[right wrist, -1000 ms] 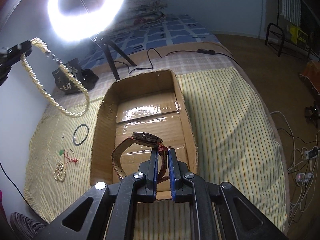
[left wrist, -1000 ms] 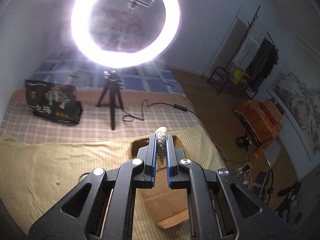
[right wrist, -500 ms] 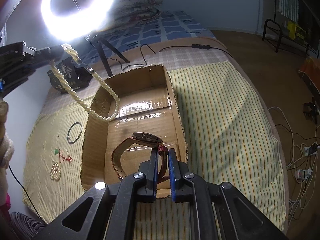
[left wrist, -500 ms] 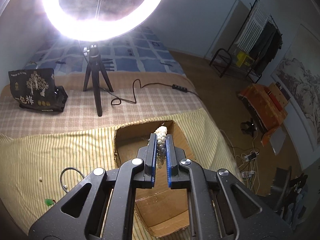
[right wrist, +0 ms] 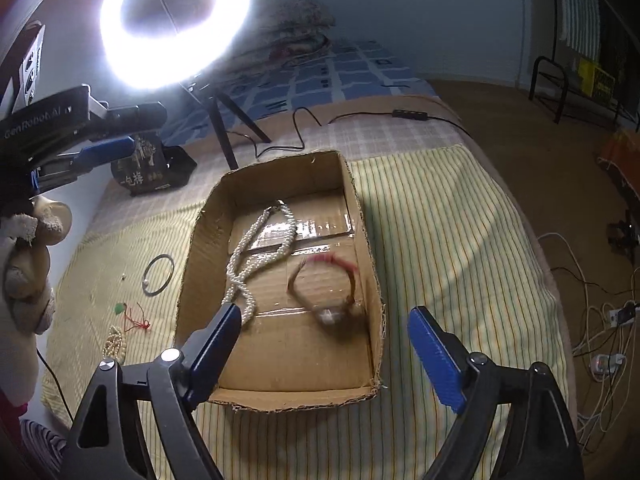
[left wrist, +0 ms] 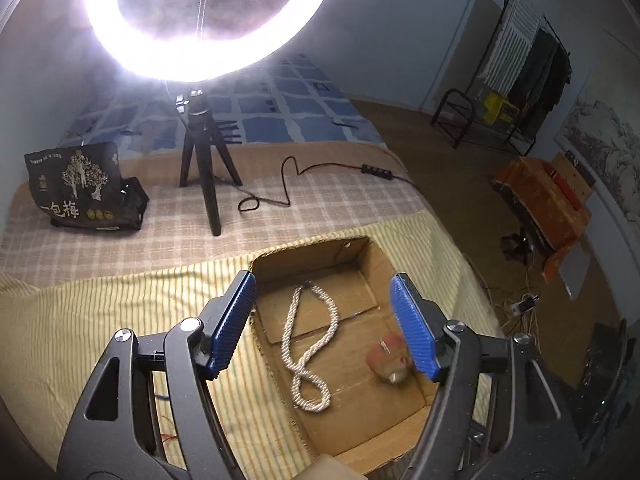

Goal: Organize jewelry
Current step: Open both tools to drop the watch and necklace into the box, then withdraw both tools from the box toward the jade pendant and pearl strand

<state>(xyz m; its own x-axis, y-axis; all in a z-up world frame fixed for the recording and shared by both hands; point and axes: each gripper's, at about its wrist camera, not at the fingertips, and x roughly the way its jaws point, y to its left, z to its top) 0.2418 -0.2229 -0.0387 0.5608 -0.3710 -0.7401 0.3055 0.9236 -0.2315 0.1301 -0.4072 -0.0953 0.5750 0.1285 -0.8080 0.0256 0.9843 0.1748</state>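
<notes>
Right wrist view showed the right gripper (right wrist: 324, 344) spread wide and empty above the cardboard box (right wrist: 362, 216), where the twisted pearl necklace (right wrist: 256, 260) lay along the floor and the blurred watch (right wrist: 324, 288) sat beside it. The left gripper (left wrist: 324, 320) likewise stood wide with nothing held. Risk lay outside: the black bangle (right wrist: 159, 274), red-corded charm (right wrist: 134, 316) and bead bracelet (right wrist: 114, 342) were thin and flat on soft striped cloth (right wrist: 440, 240), so fingers might pinch fabric or slip off.
</notes>
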